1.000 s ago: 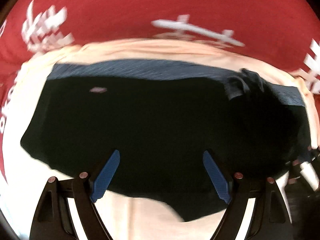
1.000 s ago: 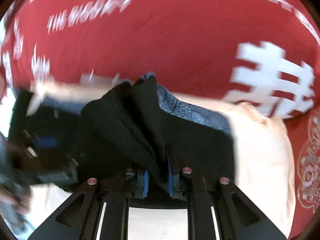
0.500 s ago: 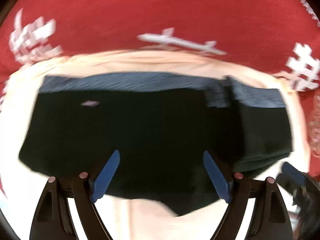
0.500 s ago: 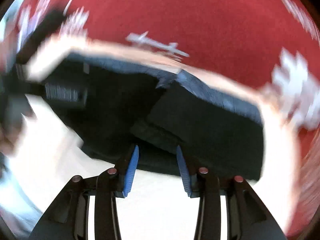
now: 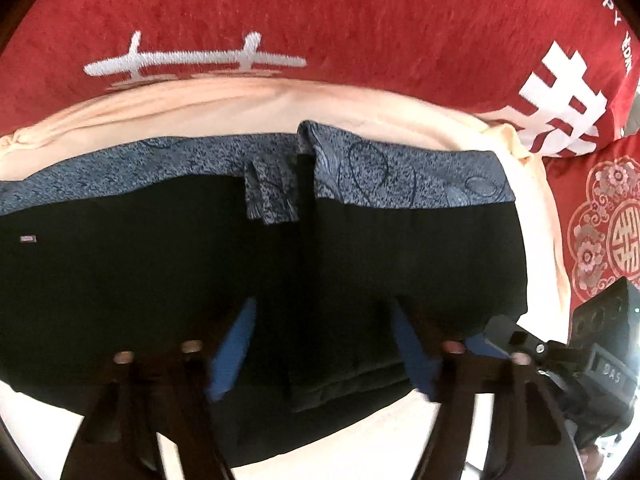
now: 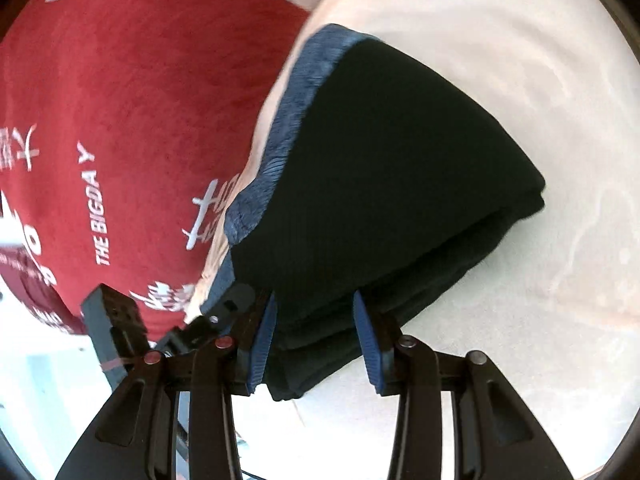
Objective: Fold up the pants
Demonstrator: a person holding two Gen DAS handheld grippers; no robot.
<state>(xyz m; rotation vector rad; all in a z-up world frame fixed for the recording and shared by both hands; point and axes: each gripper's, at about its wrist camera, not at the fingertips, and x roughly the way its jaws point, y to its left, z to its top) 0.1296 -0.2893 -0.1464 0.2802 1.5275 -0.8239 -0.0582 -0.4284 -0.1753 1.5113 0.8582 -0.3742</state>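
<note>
The black pants (image 5: 168, 280) with a blue patterned waistband (image 5: 400, 176) lie on a cream sheet (image 5: 240, 100), the right part folded over the left. My left gripper (image 5: 320, 344) is open above the pants' near edge, blue pads apart. In the right wrist view the folded stack (image 6: 400, 168) lies flat, several layers thick at its near edge. My right gripper (image 6: 316, 340) is open, its blue pads on either side of the stack's near corner. The right gripper also shows at the left wrist view's lower right (image 5: 516, 340).
A red blanket with white lettering (image 5: 320, 12) covers the bed beyond the sheet and fills the left of the right wrist view (image 6: 120, 100). A red patterned pillow (image 5: 608, 240) lies at the right. The cream sheet (image 6: 520, 60) spreads to the right of the stack.
My right gripper carried the pant leg over to the left, opened and let go, then swung round to the stack's side. The left gripper stayed open and shifted slightly.
</note>
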